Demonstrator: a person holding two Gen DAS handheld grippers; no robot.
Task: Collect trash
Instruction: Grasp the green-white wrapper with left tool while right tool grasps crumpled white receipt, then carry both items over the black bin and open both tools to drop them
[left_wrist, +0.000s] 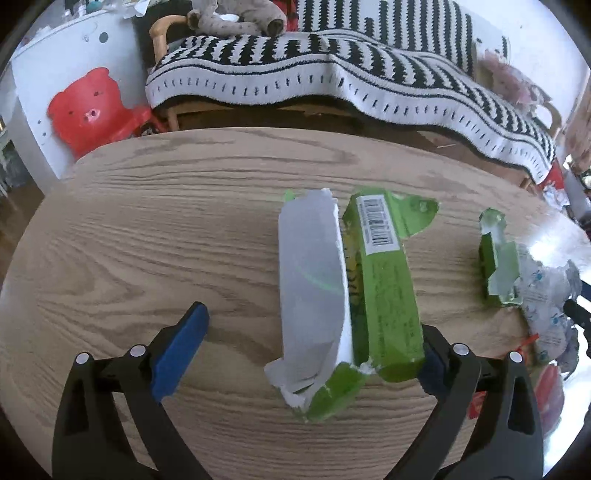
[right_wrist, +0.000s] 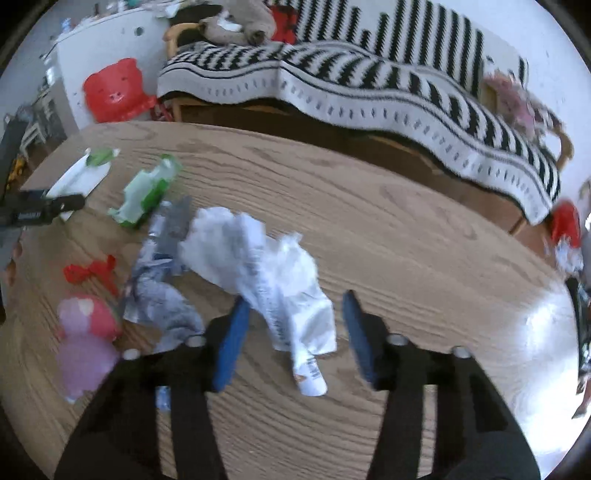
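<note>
A torn green carton (left_wrist: 384, 280) with a white inner flap (left_wrist: 314, 280) lies on the wooden table (left_wrist: 147, 229). My left gripper (left_wrist: 310, 350) is open wide around its near end; the right finger (left_wrist: 430, 363) touches the carton. A smaller green carton scrap (left_wrist: 498, 266) lies to the right; it also shows in the right wrist view (right_wrist: 147, 192). My right gripper (right_wrist: 291, 332) is open, with crumpled white paper (right_wrist: 266, 273) between its blue pads. Grey crumpled wrapper (right_wrist: 159, 280), a red ribbon (right_wrist: 92, 271) and a pink wrapper (right_wrist: 85, 343) lie left of it.
A bench with a black-and-white striped blanket (left_wrist: 332, 74) stands behind the table. A red bear-shaped stool (left_wrist: 88, 107) is at the far left. A white cabinet (left_wrist: 74, 55) stands behind it. The left gripper's black body (right_wrist: 37, 214) shows at the left edge.
</note>
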